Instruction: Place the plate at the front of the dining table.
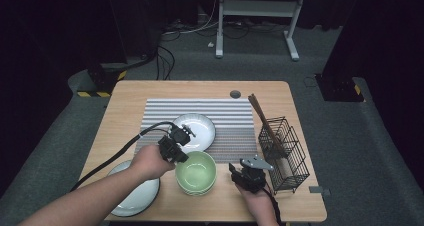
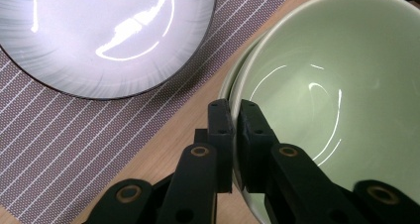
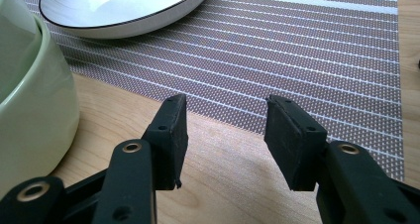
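The left hand-held gripper [image 2: 232, 116] pinches the upper green bowl [image 2: 327, 100] by its rim; it may slip when lifted. The right hand-held gripper [image 3: 225, 135] waits open.

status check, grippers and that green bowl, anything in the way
Left gripper shut on the top green bowl's rim. Right gripper open, empty, over bare table. White plate close beside the bowl; nothing blocking.

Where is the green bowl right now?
In the high view, the green bowl sits near the table's front edge, just in front of the striped mat, with the left hand-held gripper pinching its rim.
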`<state>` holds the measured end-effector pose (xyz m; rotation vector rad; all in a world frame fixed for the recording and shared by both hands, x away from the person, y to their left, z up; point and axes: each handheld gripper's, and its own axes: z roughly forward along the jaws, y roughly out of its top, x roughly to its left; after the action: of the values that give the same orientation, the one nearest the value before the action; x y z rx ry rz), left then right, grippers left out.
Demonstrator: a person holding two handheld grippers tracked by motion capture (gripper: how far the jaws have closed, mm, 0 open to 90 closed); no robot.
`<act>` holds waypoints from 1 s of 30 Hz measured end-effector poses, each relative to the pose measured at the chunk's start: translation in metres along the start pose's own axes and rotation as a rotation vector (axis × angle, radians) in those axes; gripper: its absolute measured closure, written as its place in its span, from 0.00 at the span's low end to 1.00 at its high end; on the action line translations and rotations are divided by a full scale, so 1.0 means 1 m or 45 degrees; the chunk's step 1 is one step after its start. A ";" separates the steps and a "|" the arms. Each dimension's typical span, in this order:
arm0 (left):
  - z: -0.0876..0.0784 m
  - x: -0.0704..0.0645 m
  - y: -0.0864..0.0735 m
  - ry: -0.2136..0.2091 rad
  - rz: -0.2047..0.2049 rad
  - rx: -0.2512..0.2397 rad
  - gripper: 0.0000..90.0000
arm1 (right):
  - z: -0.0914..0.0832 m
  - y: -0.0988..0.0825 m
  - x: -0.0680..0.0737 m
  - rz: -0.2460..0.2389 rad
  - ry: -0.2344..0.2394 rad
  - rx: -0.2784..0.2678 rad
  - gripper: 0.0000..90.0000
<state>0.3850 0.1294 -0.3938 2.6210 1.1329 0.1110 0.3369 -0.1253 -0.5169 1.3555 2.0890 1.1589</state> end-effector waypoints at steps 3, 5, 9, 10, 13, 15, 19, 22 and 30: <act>0.000 0.000 0.000 -0.003 -0.006 0.000 0.95 | 0.000 0.000 0.000 0.000 0.001 -0.001 0.57; -0.001 0.000 0.000 -0.002 -0.006 -0.006 0.95 | 0.000 0.000 0.000 0.000 0.001 -0.002 0.57; -0.004 0.002 0.000 -0.020 -0.010 -0.018 0.95 | 0.000 0.000 -0.001 0.002 0.002 0.000 0.57; -0.004 0.002 0.000 -0.023 -0.014 -0.021 0.95 | 0.000 0.000 -0.001 0.002 0.002 -0.001 0.57; -0.006 0.004 0.000 -0.038 -0.023 -0.033 0.95 | 0.000 0.000 -0.001 0.002 0.002 -0.003 0.57; -0.008 0.004 0.000 -0.052 -0.037 -0.042 0.95 | 0.000 0.000 -0.001 0.006 0.002 -0.003 0.57; -0.012 0.008 0.000 -0.067 -0.050 -0.062 0.95 | 0.000 0.000 -0.002 0.003 0.002 -0.003 0.57; -0.015 0.011 -0.002 -0.086 -0.076 -0.077 0.94 | 0.000 0.000 -0.002 0.006 0.002 -0.002 0.57; -0.018 0.019 -0.008 -0.135 -0.115 -0.123 0.94 | 0.000 -0.001 -0.001 0.009 0.001 -0.001 0.57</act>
<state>0.3892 0.1522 -0.3800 2.4566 1.1769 0.0080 0.3372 -0.1266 -0.5177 1.3628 2.0860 1.1635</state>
